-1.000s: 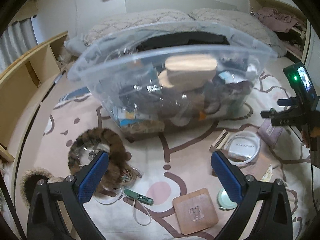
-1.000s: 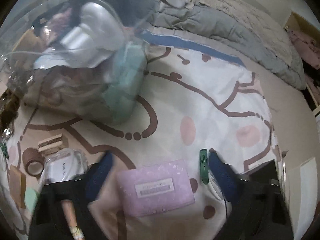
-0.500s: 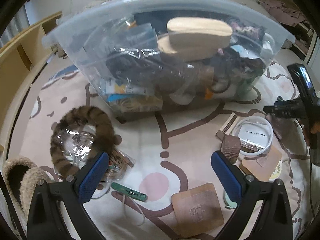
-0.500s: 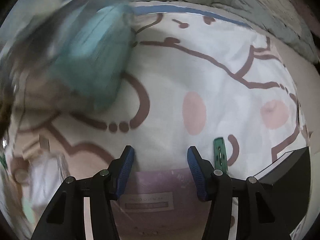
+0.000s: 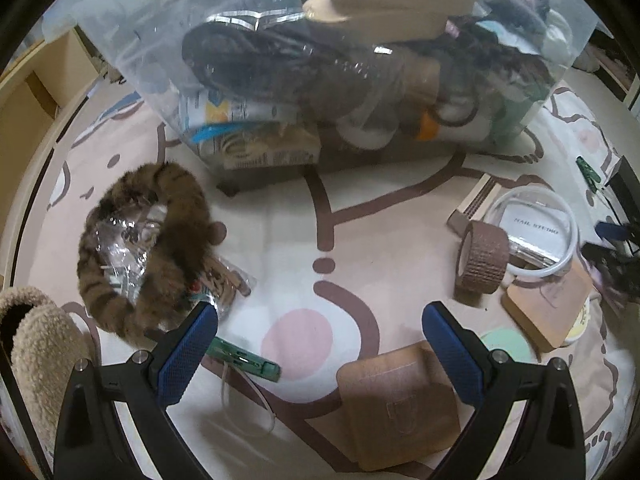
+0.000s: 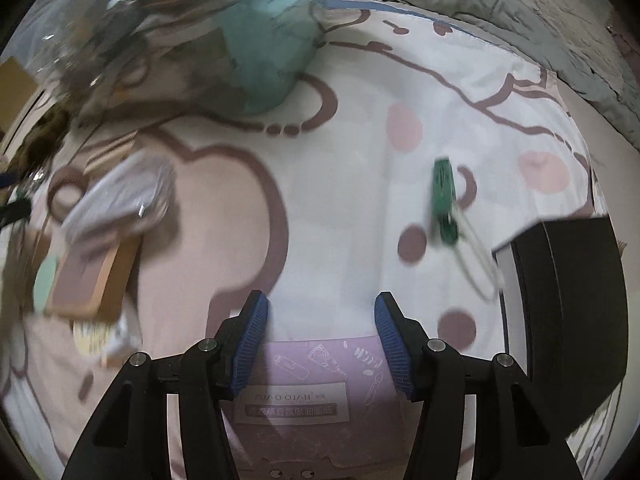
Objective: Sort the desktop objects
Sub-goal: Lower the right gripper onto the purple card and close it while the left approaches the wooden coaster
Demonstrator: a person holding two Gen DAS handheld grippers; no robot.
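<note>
- You are working in a bedroom at home, on the bed itself: the surface under everything is a cartoon-print bedsheet [image 5: 288, 240] in cream, brown and pink.
- A rumpled grey quilt [image 6: 500, 8] lies bunched along the far edge of that sheet in your right wrist view.
- Fuzzy beige slippers [image 5: 36, 344] sit at the lower left of your left wrist view (indoor wear, not shop stock).
- A clear storage bin [image 5: 320, 60] is packed with mixed personal bits, wooden pieces and cords among them.
- Light wooden shelving [image 5: 28, 92] stands at the left edge.
- Loose household items surround you: a furry brown headband [image 5: 176, 216], a roll of brown wrap [image 5: 482, 260].
</note>
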